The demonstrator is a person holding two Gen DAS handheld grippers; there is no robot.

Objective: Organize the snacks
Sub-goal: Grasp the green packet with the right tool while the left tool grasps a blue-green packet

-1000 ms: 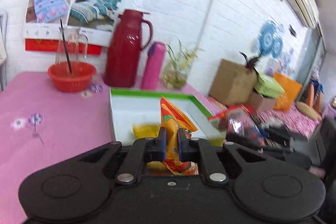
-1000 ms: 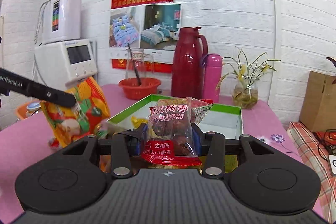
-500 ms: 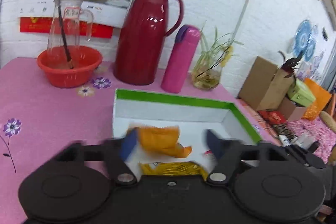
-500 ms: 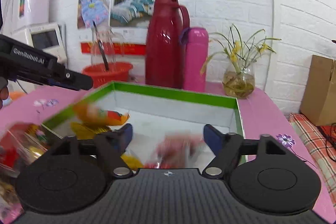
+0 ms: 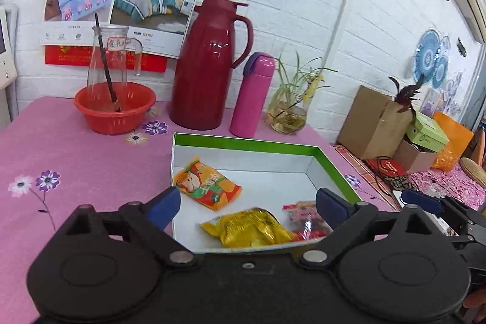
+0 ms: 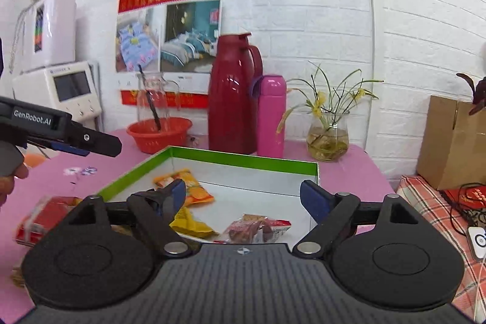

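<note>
Red snack packet (image 6: 45, 216) is our next target as we read it: it lies on the pink tablecloth (image 5: 76, 166) just outside the box's left wall, down-left of our right gripper (image 6: 243, 196), and only the right wrist view shows it. Long axis looks roughly across that view, though the near end is hidden behind the gripper body, so we hedge on that. Some more loose bits sit at the frame's lower left edge, too small to name.

Left gripper (image 5: 247, 207) is on that side of the box and looks nearer to the packet; in the right view it hangs above the cloth beyond the packet. We'd take it with the left.

Both claws are released. Their jaws have just been opening, they now stand wide, and nothing is between the pads. Neither touches a packet.

Green-rimmed box (image 5: 246, 143) holds three packets:
- orange packet (image 5: 206, 185) near the left wall, lying flat, long axis diagonal
- yellow packet (image 5: 249, 228) at the near edge, centre
- clear packet with red print (image 5: 303, 220), dark fruit inside, just right of the yellow one and touching it

Rest of the box floor is bare white, plenty of room.

Behind the box, well apart: orange basin (image 5: 115, 105) with a glass jug (image 5: 111, 63) standing in it, red thermos jug (image 5: 209, 66), pink flask (image 5: 253, 94), glass vase (image 5: 287, 117) with a plant.
</note>
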